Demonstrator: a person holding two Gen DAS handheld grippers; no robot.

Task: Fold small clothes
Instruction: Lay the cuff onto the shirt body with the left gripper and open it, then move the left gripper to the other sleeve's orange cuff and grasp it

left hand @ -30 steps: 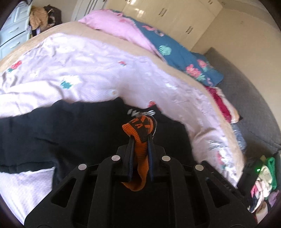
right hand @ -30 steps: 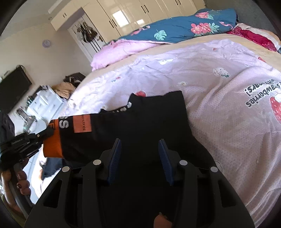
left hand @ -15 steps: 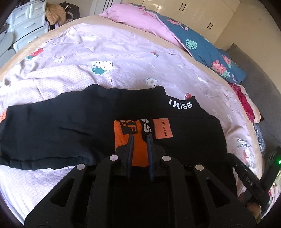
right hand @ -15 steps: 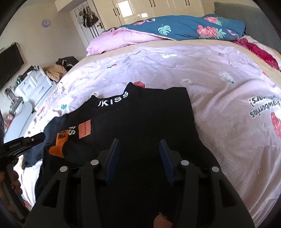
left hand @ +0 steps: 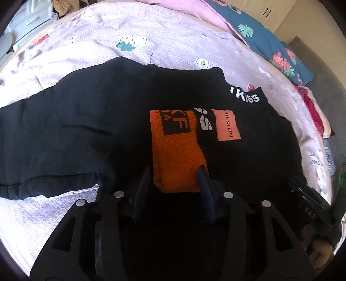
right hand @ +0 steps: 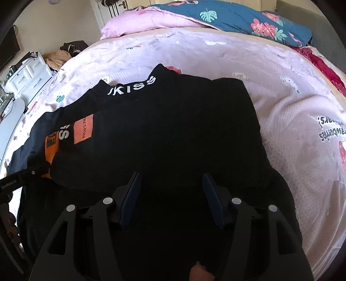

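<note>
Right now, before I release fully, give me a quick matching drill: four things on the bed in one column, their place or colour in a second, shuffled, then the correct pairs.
Things:
1. orange cuff
2. KISS collar
3. blue floral quilt
4. orange patch

Descriptions:
A. white letters on the black top's neck
B. at the head of the bed, beyond the pink sheet
C. between the opening jaws of the left gripper, lying on the black top
D. small label reading PRESTON, beside the cuff

Pairs: 1-C, 2-A, 3-B, 4-D
</note>
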